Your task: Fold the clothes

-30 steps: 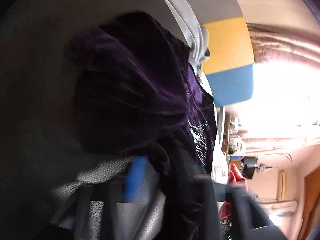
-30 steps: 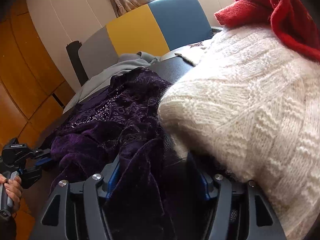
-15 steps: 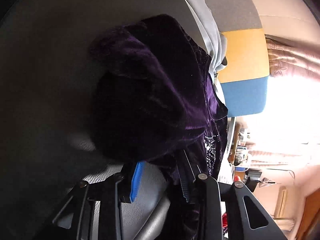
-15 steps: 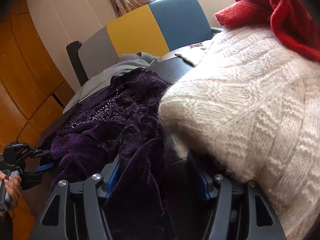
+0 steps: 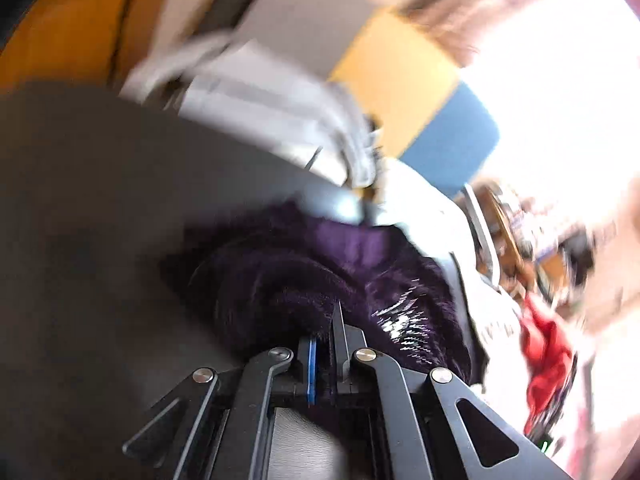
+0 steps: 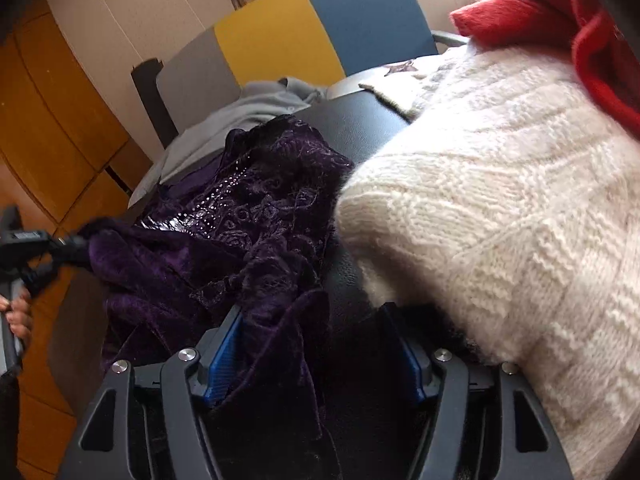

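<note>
The purple velvet garment (image 6: 240, 232) lies crumpled on the dark padded surface (image 6: 360, 128), bunched rather than flat, with a beaded, embroidered panel (image 6: 208, 212) showing near its far side. The left gripper (image 5: 322, 344) has its fingers pinched together on an edge of the velvet, drawing that corner out to the side; in the right wrist view the cloth runs taut toward it. The right gripper (image 6: 316, 344) stands with its fingers wide apart, and a loose fold of the velvet hangs between them, nearer the left finger (image 6: 224, 352), not clamped.

To my eye this fabric is soft and limp, with some weight from the pile and the beads, so it will sag and slump wherever it isn't held. The nap looks as if it would slide on itself. A hem or seam edge would give the firmest hold; the beaded panel is best left alone, since it could snag.

Just right of the right fingers sits a thick cream knitted sweater (image 6: 500, 220), touching the velvet, with a red knit (image 6: 560, 20) atop it. A grey garment (image 6: 240, 116) lies beyond the velvet.
</note>
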A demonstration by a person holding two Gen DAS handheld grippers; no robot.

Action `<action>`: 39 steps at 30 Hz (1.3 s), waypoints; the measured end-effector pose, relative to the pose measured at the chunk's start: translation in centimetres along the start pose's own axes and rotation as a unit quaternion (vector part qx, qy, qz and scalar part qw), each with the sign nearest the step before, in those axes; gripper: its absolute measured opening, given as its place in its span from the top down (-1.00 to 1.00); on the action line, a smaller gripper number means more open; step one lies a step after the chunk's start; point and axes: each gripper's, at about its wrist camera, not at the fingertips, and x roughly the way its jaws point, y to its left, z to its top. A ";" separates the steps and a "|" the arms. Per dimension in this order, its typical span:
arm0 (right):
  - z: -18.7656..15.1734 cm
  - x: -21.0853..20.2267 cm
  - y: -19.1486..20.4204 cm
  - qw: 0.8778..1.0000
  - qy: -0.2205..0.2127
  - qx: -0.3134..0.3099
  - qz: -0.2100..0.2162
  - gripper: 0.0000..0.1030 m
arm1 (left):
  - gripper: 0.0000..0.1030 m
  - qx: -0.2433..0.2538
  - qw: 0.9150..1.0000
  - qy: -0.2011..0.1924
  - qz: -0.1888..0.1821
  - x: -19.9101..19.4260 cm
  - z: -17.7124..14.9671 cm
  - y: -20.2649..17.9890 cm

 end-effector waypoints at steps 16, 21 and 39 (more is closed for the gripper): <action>-0.4 -3.6 7.5 0.988 0.001 -0.149 0.027 -0.31 | 0.78 0.176 0.957 0.140 0.186 -13.0 -2.4 15.5; -2.4 -4.7 13.1 0.957 0.069 -0.197 0.203 -0.31 | 0.61 0.053 0.972 0.110 0.200 -15.4 -5.4 21.7; 4.4 -6.6 6.3 0.983 0.017 -0.014 0.182 -0.36 | 0.00 0.019 0.995 0.085 0.042 -5.2 -9.4 13.6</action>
